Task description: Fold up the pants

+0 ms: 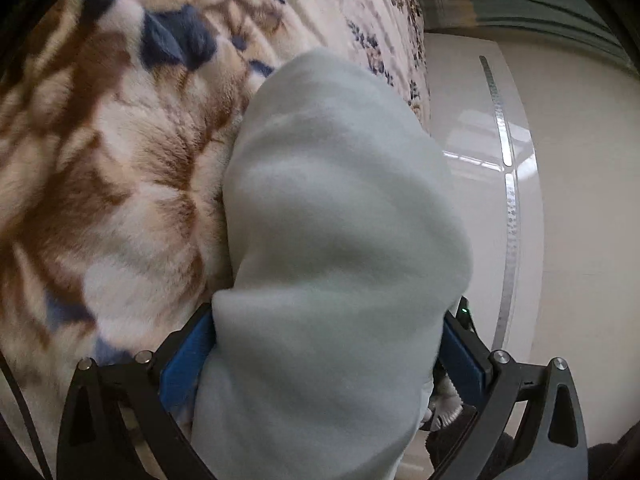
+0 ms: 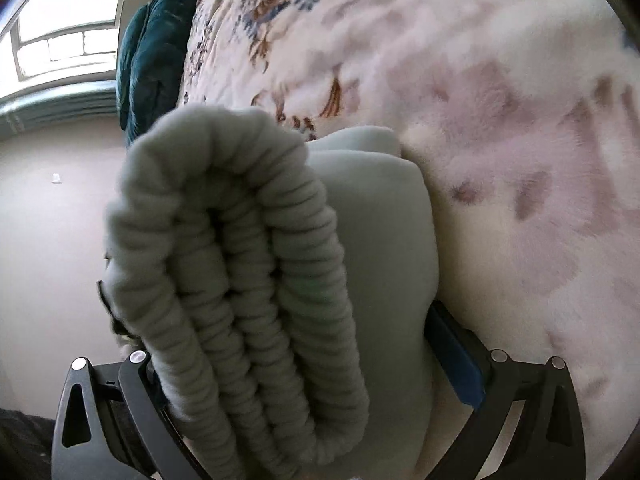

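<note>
The pale grey-green fleece pants (image 1: 332, 240) fill the middle of the left wrist view, bunched in a thick fold. My left gripper (image 1: 324, 332) is shut on the pants, with blue pads on both sides of the cloth. In the right wrist view the ribbed elastic waistband (image 2: 248, 264) of the pants curves over smooth folded cloth (image 2: 380, 240). My right gripper (image 2: 280, 340) is shut on the pants at the waistband. The left fingertip is hidden by the cloth. The pants hang beside the bed's edge.
A fluffy floral blanket (image 1: 100, 160) covers the bed, also in the right wrist view (image 2: 500, 140). A glossy pale floor with a metal strip (image 1: 508, 208) lies to the right. A dark teal cushion (image 2: 152, 48) sits at the bed's far end, near a window (image 2: 64, 36).
</note>
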